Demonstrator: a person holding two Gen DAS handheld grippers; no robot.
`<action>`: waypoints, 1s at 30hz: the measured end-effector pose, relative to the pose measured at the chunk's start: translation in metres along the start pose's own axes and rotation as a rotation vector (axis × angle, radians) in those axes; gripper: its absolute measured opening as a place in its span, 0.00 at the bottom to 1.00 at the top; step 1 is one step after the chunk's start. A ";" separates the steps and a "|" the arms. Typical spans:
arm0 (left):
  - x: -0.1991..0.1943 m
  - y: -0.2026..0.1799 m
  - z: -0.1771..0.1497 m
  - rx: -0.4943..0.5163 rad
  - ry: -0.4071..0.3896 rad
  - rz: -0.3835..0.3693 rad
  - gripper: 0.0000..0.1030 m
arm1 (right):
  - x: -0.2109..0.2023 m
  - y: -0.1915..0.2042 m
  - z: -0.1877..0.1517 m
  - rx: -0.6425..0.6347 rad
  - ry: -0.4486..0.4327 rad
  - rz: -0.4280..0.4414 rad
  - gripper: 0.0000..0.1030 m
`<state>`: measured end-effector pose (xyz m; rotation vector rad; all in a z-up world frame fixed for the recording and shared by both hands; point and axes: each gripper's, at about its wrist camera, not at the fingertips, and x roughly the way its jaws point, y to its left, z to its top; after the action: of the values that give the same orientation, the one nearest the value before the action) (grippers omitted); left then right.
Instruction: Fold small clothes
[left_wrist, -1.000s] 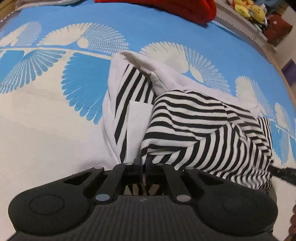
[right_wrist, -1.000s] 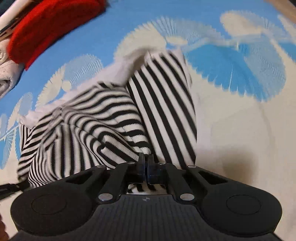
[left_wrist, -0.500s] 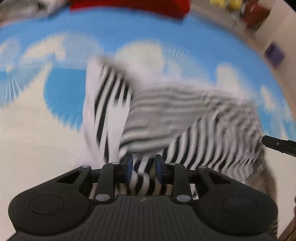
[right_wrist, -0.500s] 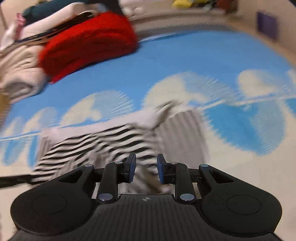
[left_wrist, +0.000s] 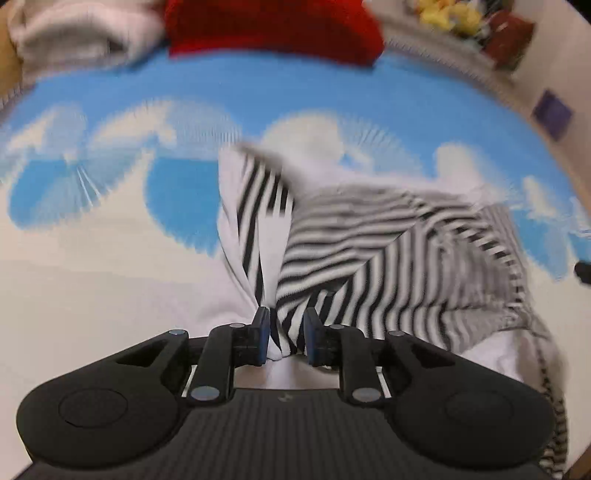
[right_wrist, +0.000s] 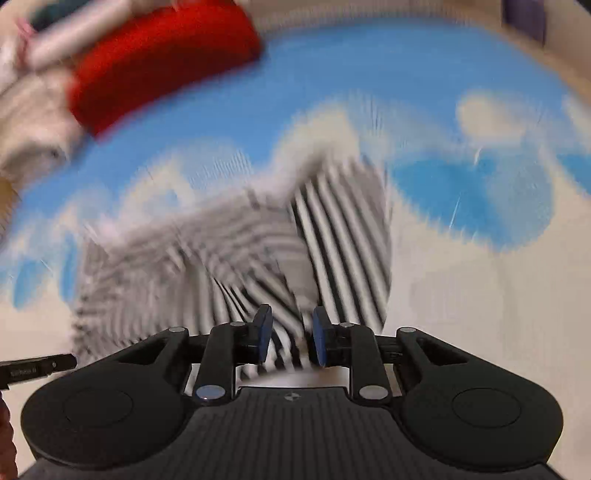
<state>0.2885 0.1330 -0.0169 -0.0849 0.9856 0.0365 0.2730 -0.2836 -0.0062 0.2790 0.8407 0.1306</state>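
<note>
Black-and-white stripes everywhere: the striped garment (left_wrist: 354, 251) lies crumpled on the blue and cream patterned bedspread (left_wrist: 258, 96), right in front of both tools. In the left wrist view it runs from about 12 o'clock over to 3 o'clock of the left tool (left_wrist: 286, 339), with a white inner side showing along its far edge. That tool's jaws are parted, and a bit of striped cloth hangs in the gap between the blue pads; can't tell if it touches them.

Same deal in the right wrist view: the right tool (right_wrist: 291, 341) has its jaws apart too, with the garment (right_wrist: 332, 236) spreading from 12 o'clock out to 9 o'clock, and some fabric sitting loosely between the pads. Pretty blurry there.

Farther back, a red folded item (left_wrist: 273, 26) sits at 12 o'clock at the far end of the bed, with pale cream laundry (left_wrist: 74, 33) just beside it at 11 o'clock. Some yellow stuff (left_wrist: 450, 14) is off at 1 o'clock.
</note>
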 end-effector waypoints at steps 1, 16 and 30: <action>-0.019 0.003 -0.002 0.001 -0.022 -0.011 0.21 | -0.024 -0.001 0.001 -0.002 -0.045 -0.006 0.31; -0.090 0.057 -0.159 -0.149 0.011 -0.068 0.21 | -0.116 -0.081 -0.153 0.151 0.025 -0.060 0.34; -0.040 0.067 -0.169 -0.202 0.195 0.006 0.48 | -0.052 -0.079 -0.195 0.068 0.309 -0.102 0.50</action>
<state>0.1212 0.1854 -0.0797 -0.2752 1.1754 0.1354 0.0926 -0.3333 -0.1155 0.2826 1.1654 0.0498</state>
